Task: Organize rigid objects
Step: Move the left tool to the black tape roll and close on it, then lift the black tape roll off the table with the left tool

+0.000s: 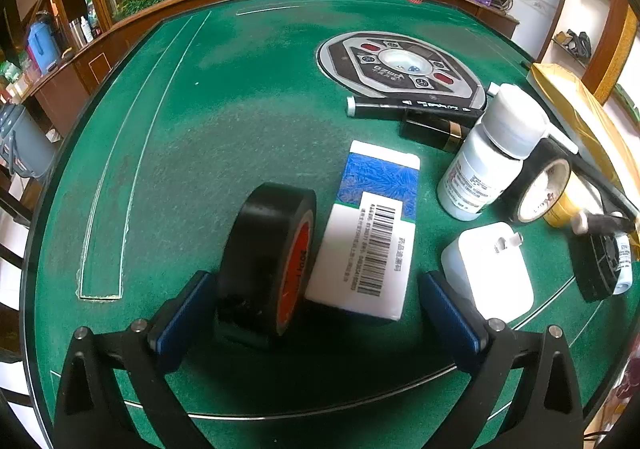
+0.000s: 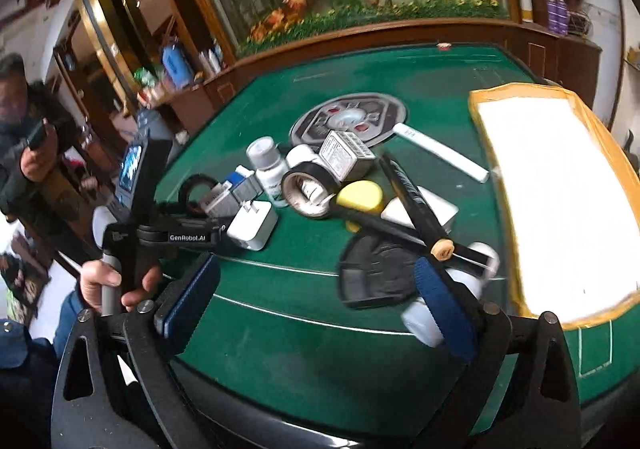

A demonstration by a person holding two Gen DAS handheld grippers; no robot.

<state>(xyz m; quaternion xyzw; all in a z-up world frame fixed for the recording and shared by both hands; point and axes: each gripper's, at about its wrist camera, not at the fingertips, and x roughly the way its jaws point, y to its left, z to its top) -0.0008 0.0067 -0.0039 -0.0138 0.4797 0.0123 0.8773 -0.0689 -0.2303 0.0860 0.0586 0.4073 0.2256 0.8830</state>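
In the left wrist view my left gripper [image 1: 318, 313] stands open and low over the green table [image 1: 200, 137]. A black tape roll with an orange core [image 1: 264, 257] stands on edge against its left pad. A white and blue barcode box [image 1: 372, 233] lies flat between the jaws, clear of the right pad. My right gripper [image 2: 318, 301] is open with nothing between its fingers, above the table's near edge. Beyond it lies a pile: white pill bottle [image 2: 268, 165], black tape roll with pale core [image 2: 308, 189], white charger plug [image 2: 254, 227] and yellow puck [image 2: 360, 197].
A white tray with a yellow rim [image 2: 560, 201] sits at the right. A round control panel [image 1: 400, 69] lies in the table's centre. A black pen [image 1: 416, 107], lipstick [image 1: 436, 129], black disc [image 2: 376, 273] and long black stick [image 2: 416, 205] lie nearby. A person [image 2: 32, 137] stands at the left.
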